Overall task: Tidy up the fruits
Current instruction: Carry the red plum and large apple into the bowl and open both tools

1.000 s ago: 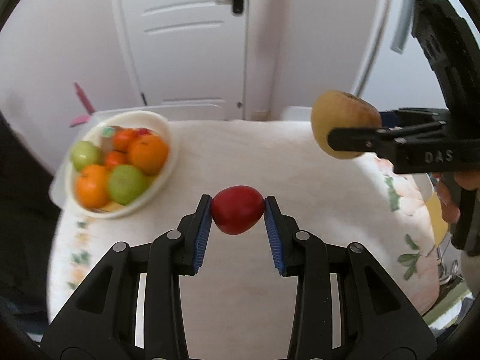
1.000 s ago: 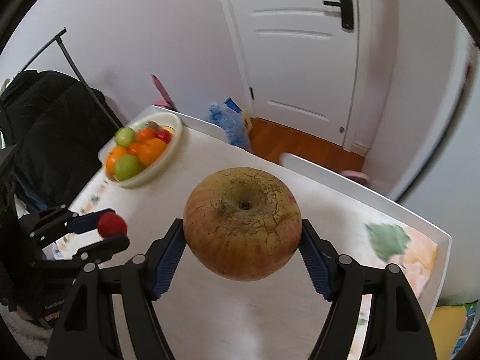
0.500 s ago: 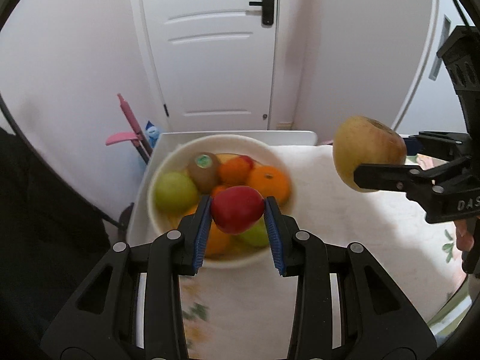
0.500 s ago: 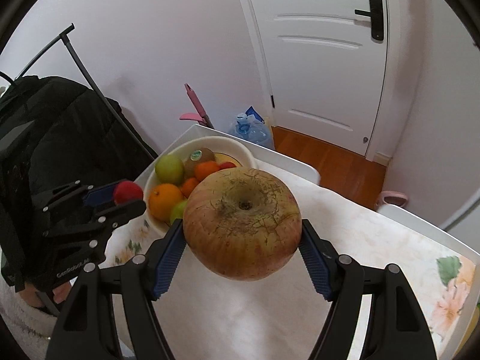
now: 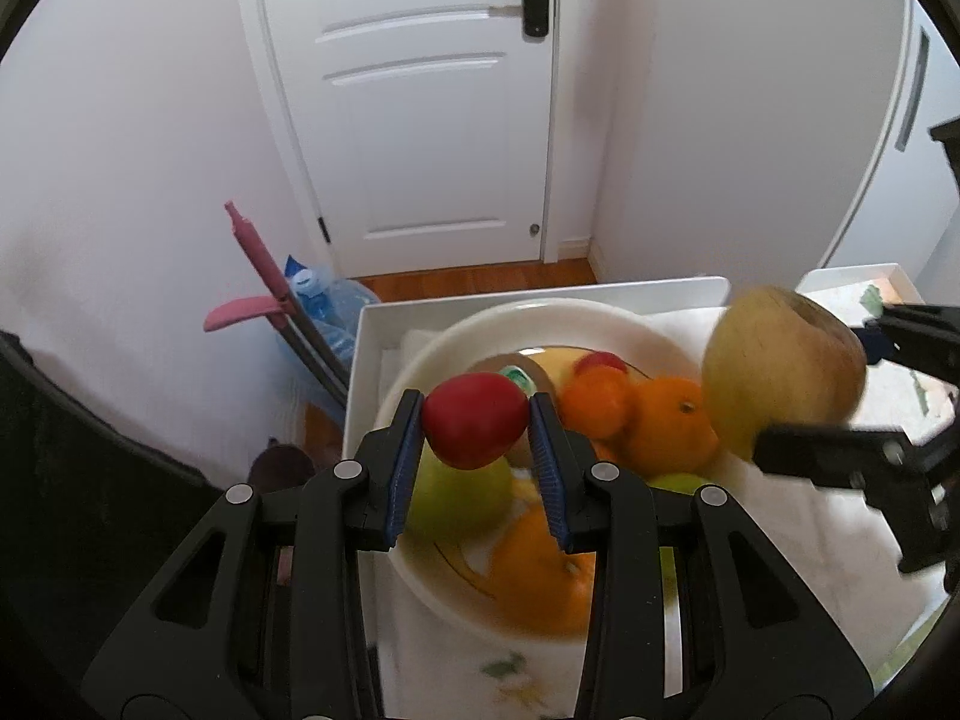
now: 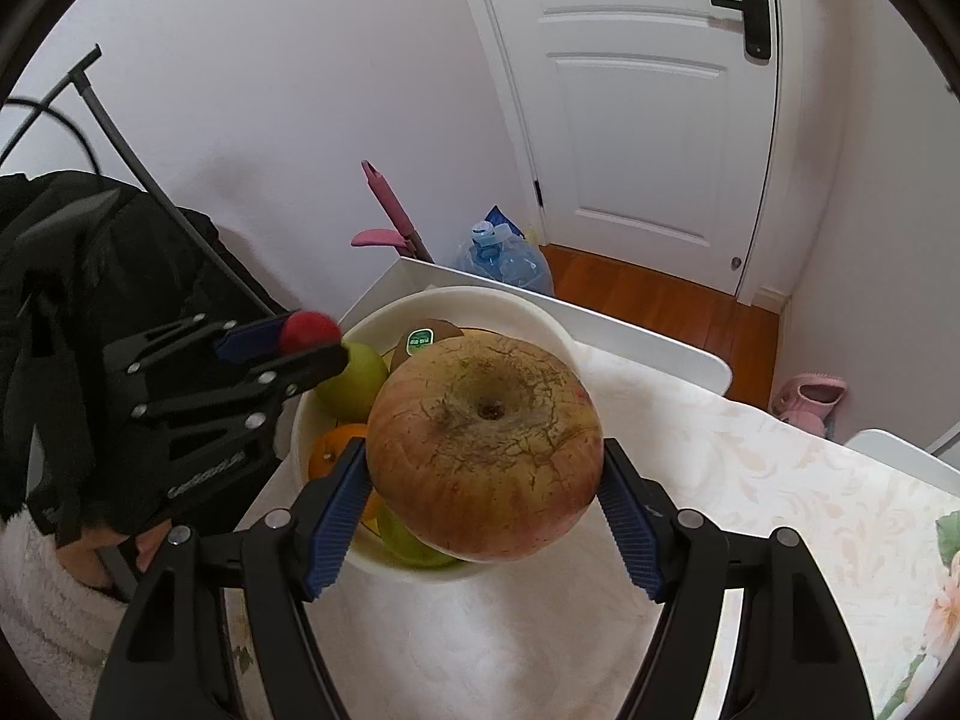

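Fruits were what we were gathering, and most already lay heaped in the white bowl at the table's corner; in the left wrist view our left gripper was clenched on a small red fruit, held above the bowl's near side, over a green apple, so that, we judged, letting go would drop it among the rest; oranges and a stickered kiwi filled the middle, which left little free room; to the right the big russet apple hung over the rim, somewhat blurred.

In the right wrist view our right gripper grasped that large apple across its widest part, stem hollow facing the camera, both blue pads pressed to its sides; it hid much of the bowl, so we could not tell how high above the pile it hung; the other gripper with its red fruit sat at the bowl's left edge, apart from ours; we held the heavier fruit wide and level, presumably to keep it from rolling out.
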The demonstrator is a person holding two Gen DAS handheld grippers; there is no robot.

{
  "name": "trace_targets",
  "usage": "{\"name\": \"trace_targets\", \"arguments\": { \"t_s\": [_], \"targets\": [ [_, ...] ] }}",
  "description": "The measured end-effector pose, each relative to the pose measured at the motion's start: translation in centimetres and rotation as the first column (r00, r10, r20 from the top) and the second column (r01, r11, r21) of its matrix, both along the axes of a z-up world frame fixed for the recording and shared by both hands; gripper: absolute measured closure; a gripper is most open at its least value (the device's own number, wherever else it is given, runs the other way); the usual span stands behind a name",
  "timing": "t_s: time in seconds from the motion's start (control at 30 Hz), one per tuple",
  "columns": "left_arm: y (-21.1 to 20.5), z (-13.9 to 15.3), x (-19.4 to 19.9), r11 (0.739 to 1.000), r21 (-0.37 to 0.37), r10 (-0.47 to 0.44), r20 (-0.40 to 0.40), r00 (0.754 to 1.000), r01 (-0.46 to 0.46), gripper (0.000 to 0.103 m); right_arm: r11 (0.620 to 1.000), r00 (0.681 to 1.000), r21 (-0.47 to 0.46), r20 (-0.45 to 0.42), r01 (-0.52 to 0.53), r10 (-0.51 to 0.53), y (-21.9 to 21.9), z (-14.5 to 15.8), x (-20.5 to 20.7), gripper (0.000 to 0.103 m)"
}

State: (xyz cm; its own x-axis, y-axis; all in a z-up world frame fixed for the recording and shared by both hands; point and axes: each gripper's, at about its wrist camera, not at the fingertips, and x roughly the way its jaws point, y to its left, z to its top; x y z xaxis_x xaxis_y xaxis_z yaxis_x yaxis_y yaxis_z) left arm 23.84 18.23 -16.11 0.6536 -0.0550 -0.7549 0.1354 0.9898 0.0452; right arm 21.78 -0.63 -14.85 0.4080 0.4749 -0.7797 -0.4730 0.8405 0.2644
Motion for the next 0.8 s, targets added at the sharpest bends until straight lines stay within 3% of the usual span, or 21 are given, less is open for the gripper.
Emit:
{"name": "trace_targets", "arguments": {
  "t_s": [0.4,0.47,0.5,0.6,0.8],
  "targets": [
    [1.7,-2.0,3.2,1.0,0.002,0.008,-0.033,0.999,-0.008,0.061,1.0,1.0,-0.005,-0.012,0.0,0.0,0.8,-0.9,0.3,0.033],
    [1.9,-1.8,3.2,1.0,0.0,0.007,-0.03,1.0,-0.007,0.03,1.0,1.0,-0.004,-0.012,0.002,-0.002,0.8,-0.8,0.3,0.033],
    [2.0,-1.7,3.0,1.0,-0.001,0.01,-0.016,1.0,-0.01,0.002,1.0,1.0,-0.004,-0.013,0.003,-0.003,0.6,-0.8,0.3,0.033],
    [2.4,-0.3,1.9,1.0,-0.024,0.014,0.039,0.999,-0.013,0.0,1.0,1.0,-0.007,-0.01,0.006,-0.006,0.6,-0.6,0.2,0.033],
    [3.7,1.1,-0.1,0.997,-0.047,0.062,0.022,0.998,-0.061,0.0,1.0,1.0,-0.021,0.002,-0.005,0.006,1.2,-0.3,0.2,0.033]
  ]
}}
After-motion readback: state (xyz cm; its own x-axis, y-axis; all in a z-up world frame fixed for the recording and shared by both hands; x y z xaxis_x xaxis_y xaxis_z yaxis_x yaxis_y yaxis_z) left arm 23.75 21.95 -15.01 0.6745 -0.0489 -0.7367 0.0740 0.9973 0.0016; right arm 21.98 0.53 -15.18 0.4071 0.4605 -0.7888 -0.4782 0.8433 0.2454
